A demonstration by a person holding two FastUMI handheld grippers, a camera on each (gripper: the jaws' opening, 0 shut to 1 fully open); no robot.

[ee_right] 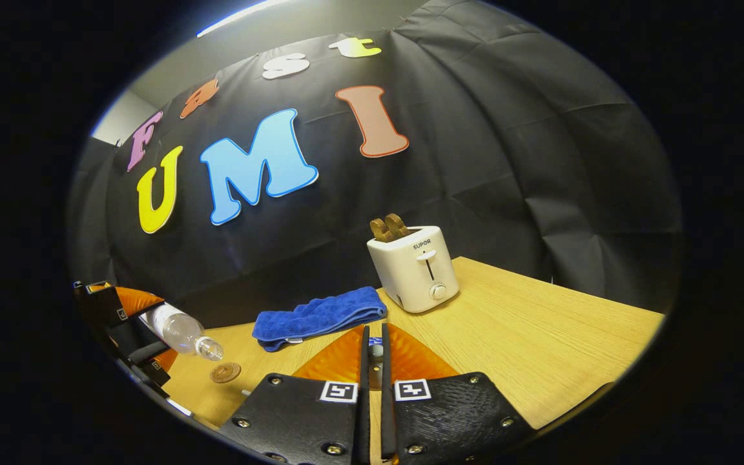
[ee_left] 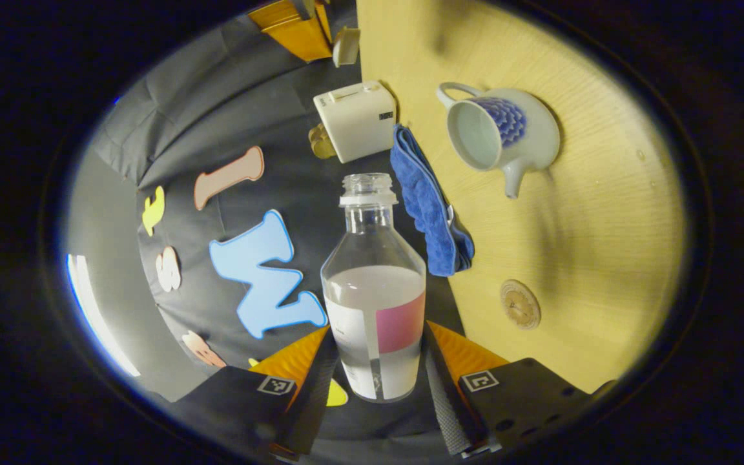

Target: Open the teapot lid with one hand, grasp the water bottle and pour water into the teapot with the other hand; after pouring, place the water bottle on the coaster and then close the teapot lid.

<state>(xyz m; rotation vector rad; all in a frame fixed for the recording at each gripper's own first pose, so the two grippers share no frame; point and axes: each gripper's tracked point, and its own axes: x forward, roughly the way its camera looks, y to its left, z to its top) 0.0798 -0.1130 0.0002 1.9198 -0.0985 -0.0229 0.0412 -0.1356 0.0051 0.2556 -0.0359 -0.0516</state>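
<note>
With the water bottle clamped low on its labelled body between the left tongs, held in the air off the desk edge, neck uncapped and aimed toward the teapot. About half full, so judged moderately heavy with sloshing contents; clear smooth plastic, likely slippery and slightly yielding, best gripped at the straight lower wall as now. Teapot noted glazed white ceramic with blue scale pattern, loop handle, short spout, mouth open and lid off; rigid, breakable. Right tongs nearly closed on a small pale object, judged the lid knob, though too hidden to confirm. Round wooden coaster lying flat on the desk near the blue plush cloth. White toaster standing beyond, apart from the work.
</note>
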